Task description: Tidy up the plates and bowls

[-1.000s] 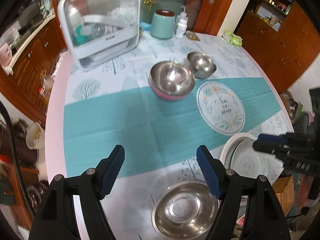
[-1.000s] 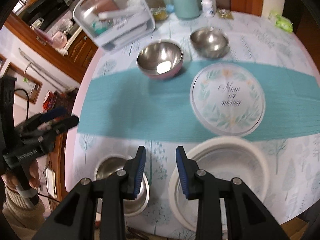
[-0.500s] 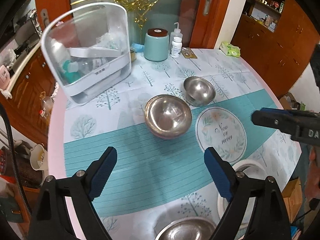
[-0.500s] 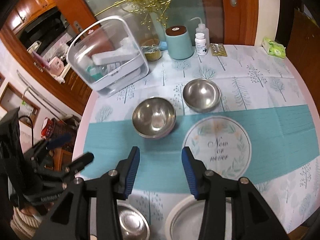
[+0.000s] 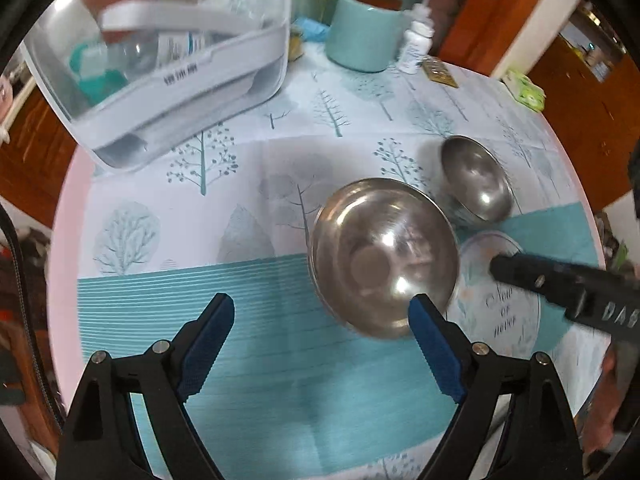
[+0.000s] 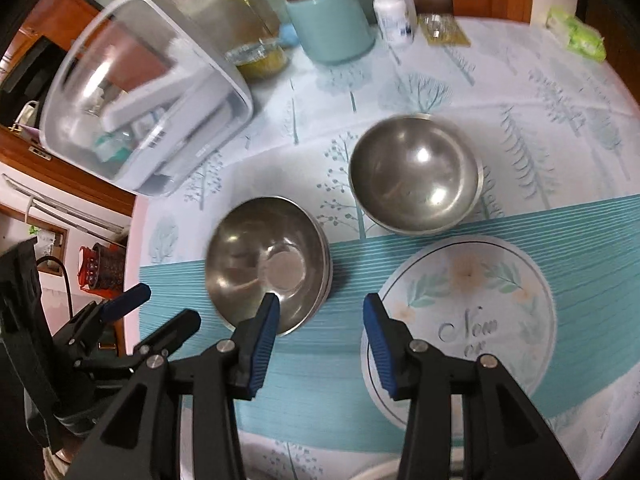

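A large steel bowl (image 5: 384,256) (image 6: 264,264) stands upright on the teal band of the tablecloth. A smaller steel bowl (image 5: 476,180) (image 6: 416,176) sits just behind it, and a flat floral plate (image 5: 508,312) (image 6: 472,320) lies to its right. My left gripper (image 5: 320,312) hangs open and empty, with its right finger over the large bowl's near rim. My right gripper (image 6: 320,308) is open and empty above the cloth between the large bowl and the plate. The left gripper (image 6: 164,308) also shows at the left of the right wrist view.
A clear plastic storage box (image 5: 160,60) stands at the back left. Behind the bowls are a teal canister (image 5: 364,36), white bottles (image 5: 416,44) and a green packet (image 5: 524,92). The table's pink edge (image 5: 64,200) curves on the left. A white dish rim (image 6: 384,472) peeks in below.
Both grippers have moved forward and lower toward the two far bowls and the plate. The near steel bowl has left view; only a sliver of the white dish remains. Both jaws stand wider.
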The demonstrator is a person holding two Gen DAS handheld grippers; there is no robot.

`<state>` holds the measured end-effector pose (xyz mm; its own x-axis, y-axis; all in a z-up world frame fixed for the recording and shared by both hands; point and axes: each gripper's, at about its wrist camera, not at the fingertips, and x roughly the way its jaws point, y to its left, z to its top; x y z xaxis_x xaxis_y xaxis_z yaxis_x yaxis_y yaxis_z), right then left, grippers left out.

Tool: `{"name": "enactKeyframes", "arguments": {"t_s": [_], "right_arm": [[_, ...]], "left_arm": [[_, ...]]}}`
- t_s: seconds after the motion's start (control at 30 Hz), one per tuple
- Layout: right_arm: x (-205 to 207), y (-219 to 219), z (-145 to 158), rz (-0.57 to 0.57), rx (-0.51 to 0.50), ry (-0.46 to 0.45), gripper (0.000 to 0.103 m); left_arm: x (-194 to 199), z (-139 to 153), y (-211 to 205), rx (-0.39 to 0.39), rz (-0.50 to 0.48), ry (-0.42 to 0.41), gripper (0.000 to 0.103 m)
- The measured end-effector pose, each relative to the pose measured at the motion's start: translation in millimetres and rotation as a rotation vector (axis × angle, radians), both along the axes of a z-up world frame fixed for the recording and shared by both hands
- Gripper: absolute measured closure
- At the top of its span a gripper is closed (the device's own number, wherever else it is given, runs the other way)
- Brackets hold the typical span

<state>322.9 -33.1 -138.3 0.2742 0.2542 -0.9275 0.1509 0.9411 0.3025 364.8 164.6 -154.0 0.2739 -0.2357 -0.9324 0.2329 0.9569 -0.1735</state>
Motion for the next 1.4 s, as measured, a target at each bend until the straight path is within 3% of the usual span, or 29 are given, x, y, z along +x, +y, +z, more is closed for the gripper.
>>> {"name": "enactKeyframes", "arguments": {"t_s": [0.13, 0.23, 0.3, 0.33, 0.37, 0.4, 0.47, 0.7, 1.1, 1.4], "right_arm": [[13, 0, -25, 0.002, 0.02, 0.041, 0.059], [21, 2, -39, 0.009, 0.022, 0.054, 0.059], [24, 3, -47, 0.015, 0.022, 0.066, 0.06], [26, 3, -49, 0.018, 0.021, 0.066, 0.066], [26, 5, -51, 0.024, 0.02, 0.066, 0.08], [27, 6, -53, 0.035, 0.024, 0.069, 0.087], [28, 7, -57, 0.046, 0.035, 0.075, 0.092], [20, 9, -49, 0.053, 0.046, 0.072, 0.093], [-38, 29, 12, 0.103, 0.065, 0.009, 0.093], [-97, 59, 41, 0.174, 0.056, -0.015, 0.092]], "left_arm": [[15, -17, -1, -0.027, 0.024, 0.02, 0.019], [23, -29, -7, -0.033, 0.015, 0.047, 0.039], [28, -36, -10, -0.042, 0.007, 0.074, 0.058], [30, -40, -12, -0.043, 0.006, 0.089, 0.063], [31, -43, -13, -0.045, 0.004, 0.1, 0.074], [32, -45, -14, -0.036, 0.005, 0.104, 0.082], [33, -49, -16, -0.007, 0.009, 0.099, 0.092], [17, -38, -7, -0.025, -0.004, 0.108, 0.093], [-57, 42, 16, -0.028, -0.06, 0.005, 0.092], [-129, 83, 40, -0.018, -0.086, -0.042, 0.091]]}}
